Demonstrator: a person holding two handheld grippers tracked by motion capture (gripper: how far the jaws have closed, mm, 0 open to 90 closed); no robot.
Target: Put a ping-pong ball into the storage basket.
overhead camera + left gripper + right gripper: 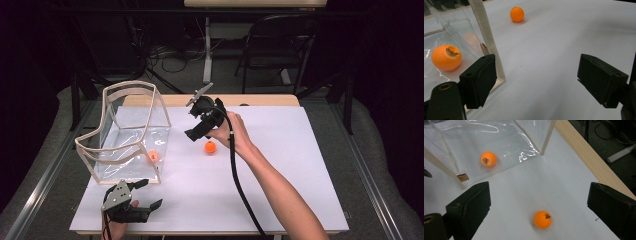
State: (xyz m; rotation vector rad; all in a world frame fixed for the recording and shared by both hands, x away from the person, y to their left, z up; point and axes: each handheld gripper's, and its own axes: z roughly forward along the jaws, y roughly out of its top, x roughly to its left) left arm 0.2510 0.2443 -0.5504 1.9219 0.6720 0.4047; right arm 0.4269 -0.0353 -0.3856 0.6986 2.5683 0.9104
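A clear plastic bag [131, 85] with cream trim stands open-topped at the table's left, and one orange ball [153, 156] lies inside it. A second orange ball [210, 146] rests on the white table. My right gripper [197, 127] hovers just left of and above that ball, tilted down. In the right gripper view its jaws [539, 202] stand wide open, with the loose ball [542, 219] on the table below and between them and the bagged ball [488, 159] beyond. My left gripper [150, 194] is open at the bag's front corner [486, 35], with nothing between its jaws.
The white table sheet [280, 165] stretches bare to the right and front. A wooden edge [260, 100] runs along the back. A folding chair [280, 45] and cables stand on the floor behind. The right gripper's cable [240, 190] trails along the forearm.
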